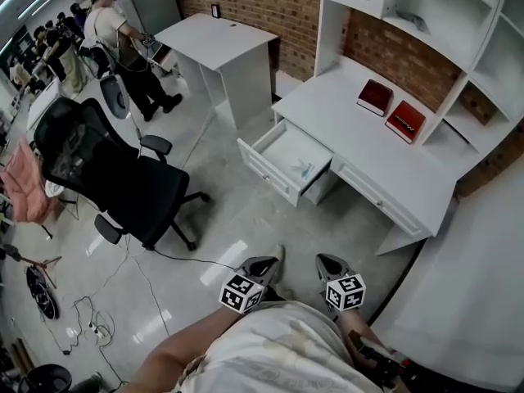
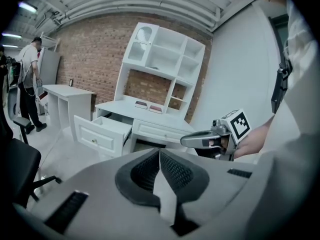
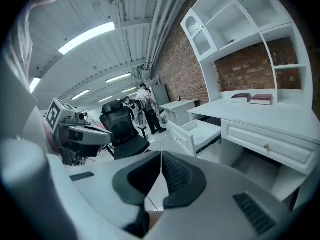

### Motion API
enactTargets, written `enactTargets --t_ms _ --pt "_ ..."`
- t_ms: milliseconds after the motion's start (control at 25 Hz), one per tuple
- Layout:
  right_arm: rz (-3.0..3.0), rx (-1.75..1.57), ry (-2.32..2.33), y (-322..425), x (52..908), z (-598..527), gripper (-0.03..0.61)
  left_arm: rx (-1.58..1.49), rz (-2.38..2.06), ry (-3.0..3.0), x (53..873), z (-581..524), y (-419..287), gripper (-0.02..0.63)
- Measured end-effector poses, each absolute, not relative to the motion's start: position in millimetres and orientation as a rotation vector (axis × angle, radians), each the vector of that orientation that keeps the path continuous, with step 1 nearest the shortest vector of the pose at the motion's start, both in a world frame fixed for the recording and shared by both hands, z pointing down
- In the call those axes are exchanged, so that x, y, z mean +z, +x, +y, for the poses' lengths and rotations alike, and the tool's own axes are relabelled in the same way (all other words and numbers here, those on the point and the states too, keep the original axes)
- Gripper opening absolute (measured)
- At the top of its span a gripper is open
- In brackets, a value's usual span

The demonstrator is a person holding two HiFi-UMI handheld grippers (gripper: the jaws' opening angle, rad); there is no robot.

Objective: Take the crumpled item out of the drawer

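Note:
The white desk has its left drawer pulled open. A small pale crumpled item lies on the drawer's floor. Both grippers are held low by the person's body, well short of the desk. My left gripper is shut with nothing in it, its pads meeting. My right gripper is shut and empty too, pads together. The open drawer shows far off in the left gripper view, with the right gripper beside it. The right gripper view shows the drawer and the left gripper.
A black office chair stands on the floor left of the drawer. Behind it is a white side table. Two red books lie on the desktop. Cables trail across the floor, and people stand at the far left.

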State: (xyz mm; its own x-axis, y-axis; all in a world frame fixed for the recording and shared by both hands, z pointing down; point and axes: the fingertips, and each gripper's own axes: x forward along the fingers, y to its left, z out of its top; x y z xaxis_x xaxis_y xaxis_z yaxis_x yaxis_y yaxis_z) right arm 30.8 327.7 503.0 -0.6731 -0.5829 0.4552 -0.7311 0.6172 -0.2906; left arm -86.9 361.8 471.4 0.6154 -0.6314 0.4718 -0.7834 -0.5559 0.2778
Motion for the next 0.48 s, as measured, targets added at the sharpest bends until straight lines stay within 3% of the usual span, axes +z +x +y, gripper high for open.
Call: enactTargets --t_ms 480 --pt "-2.548 0.638 0.991 3.5 504.1 302.8 0.028 0.415 -1.193 2.341 471.9 338.4 -116.8 0.028"
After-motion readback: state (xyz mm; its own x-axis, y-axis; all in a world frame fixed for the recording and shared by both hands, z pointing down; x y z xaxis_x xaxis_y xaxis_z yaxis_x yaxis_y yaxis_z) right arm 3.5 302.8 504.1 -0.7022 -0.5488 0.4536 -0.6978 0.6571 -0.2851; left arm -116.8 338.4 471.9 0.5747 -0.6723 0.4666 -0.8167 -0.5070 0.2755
